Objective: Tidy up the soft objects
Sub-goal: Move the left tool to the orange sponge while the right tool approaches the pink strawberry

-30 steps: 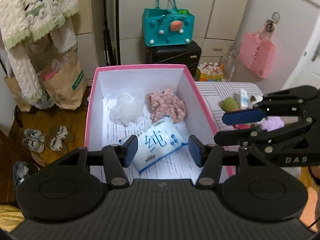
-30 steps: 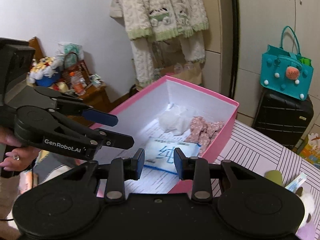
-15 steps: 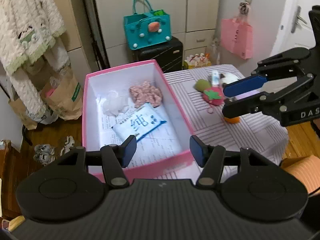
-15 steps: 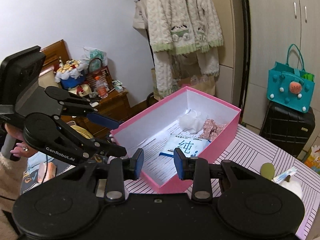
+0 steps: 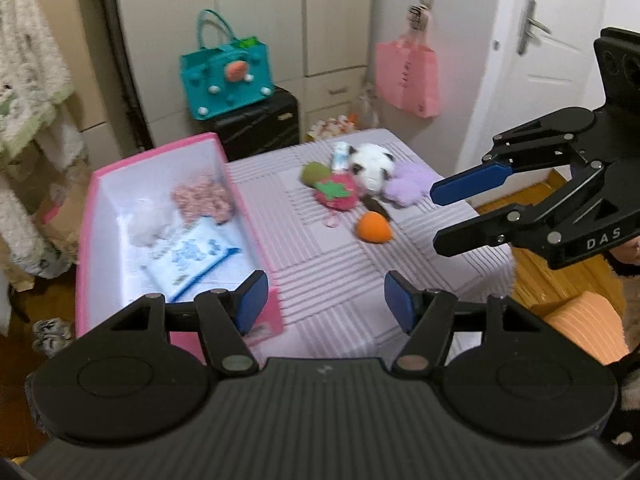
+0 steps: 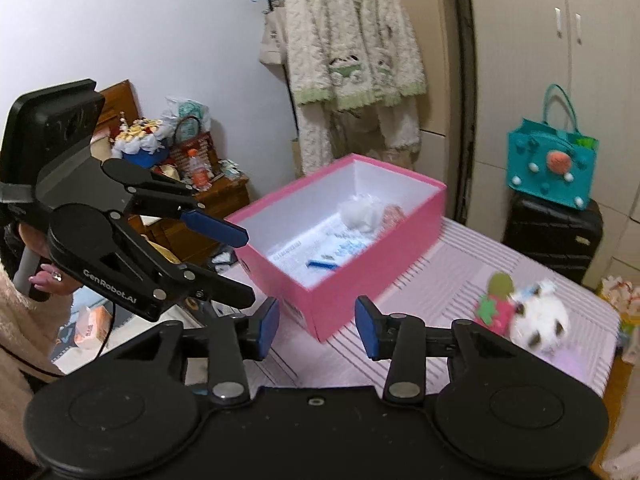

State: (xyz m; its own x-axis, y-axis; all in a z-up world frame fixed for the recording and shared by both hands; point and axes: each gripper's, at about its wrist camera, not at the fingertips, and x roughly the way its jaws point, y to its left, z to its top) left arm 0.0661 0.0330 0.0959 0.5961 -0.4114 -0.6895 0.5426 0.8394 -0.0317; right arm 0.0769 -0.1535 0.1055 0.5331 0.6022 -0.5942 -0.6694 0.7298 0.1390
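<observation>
We are taking the pink box (image 5: 160, 216) as our landmark: it is already holding a white puff, a floral scrunchie and a blue tissue pack. Right of it, the panda plush (image 5: 370, 164) and strawberry toy (image 5: 336, 194) are waiting on the striped cloth. Our left gripper (image 5: 322, 300) and right gripper (image 6: 316, 326) have just been opening, both are empty and moderately wide, so we are lining one up squarely over a single toy.

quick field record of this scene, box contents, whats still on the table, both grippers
box: pink box, open, on the striped table
in box: white puff, pink floral fabric, blue-print packet
on table: strawberry plush, panda plush, purple plush, orange piece
left gripper: empty, jaws apart, just been opening
right gripper: empty, jaws apart, just been opening
</observation>
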